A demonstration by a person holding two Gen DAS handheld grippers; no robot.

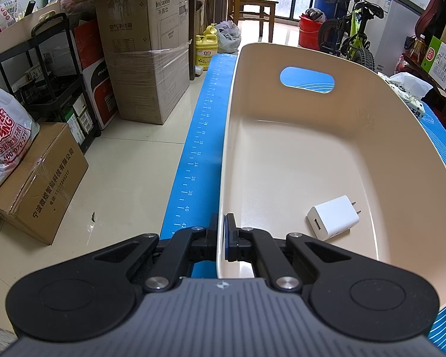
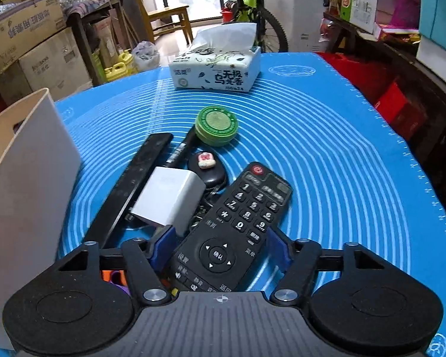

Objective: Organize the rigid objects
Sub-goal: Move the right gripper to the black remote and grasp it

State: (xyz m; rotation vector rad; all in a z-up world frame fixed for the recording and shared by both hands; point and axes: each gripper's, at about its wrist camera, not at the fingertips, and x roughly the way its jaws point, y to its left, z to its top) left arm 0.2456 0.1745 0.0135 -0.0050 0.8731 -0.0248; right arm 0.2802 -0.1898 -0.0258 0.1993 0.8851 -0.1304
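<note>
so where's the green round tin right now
In the right wrist view the green round tin sits on the blue mat, beyond the pile of remotes, between the tissue pack and the black remote.

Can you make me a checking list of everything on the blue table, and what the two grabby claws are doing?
Surface: blue mat with white curved lines.
Job's things: cream plastic bin holding one white plug charger; on the mat, black numbered remote, second white charger, long slim black remote, black pen, black key fob, round green tin.
Clutter: white tissue pack.
Grippers: left gripper shut on the bin's rim; right gripper straddles the numbered remote, contact unclear.
Cables: nothing seen.
Surroundings: cardboard boxes, bicycle.
</note>
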